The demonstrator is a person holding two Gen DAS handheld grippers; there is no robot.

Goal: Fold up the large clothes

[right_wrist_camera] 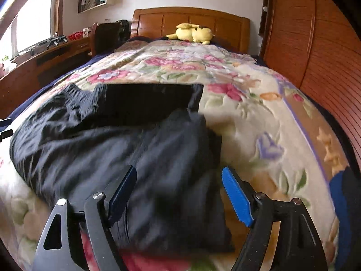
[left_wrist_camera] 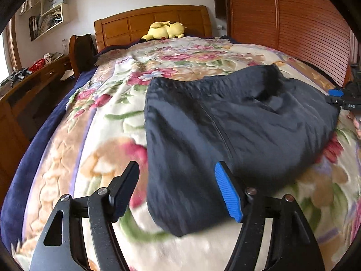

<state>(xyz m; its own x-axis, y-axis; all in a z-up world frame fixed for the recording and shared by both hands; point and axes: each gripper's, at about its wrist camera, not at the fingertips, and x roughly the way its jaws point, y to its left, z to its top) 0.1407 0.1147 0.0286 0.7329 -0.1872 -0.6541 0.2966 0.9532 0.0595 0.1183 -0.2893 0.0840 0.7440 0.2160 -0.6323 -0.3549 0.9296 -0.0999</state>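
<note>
Left gripper jaws wide apart, gripping nothing, near edge of dark garment between fingers. Right gripper likewise gaped, empty. Garment lay bunched on floral blanket. Yellow plush against headboard.

Left gripper: jaws wide apart, nothing between the pads, held low over the near part of the bed, pointing twd the headboard end. Blue pad on its right finger, dark pad on the left. Right gripper: same pose, jaws wide apart, nothing clamped, also aimed twd the headboard end. In the left wrist view the right gripper shows at the far right edge, w/ bare fingers just below it.
</note>
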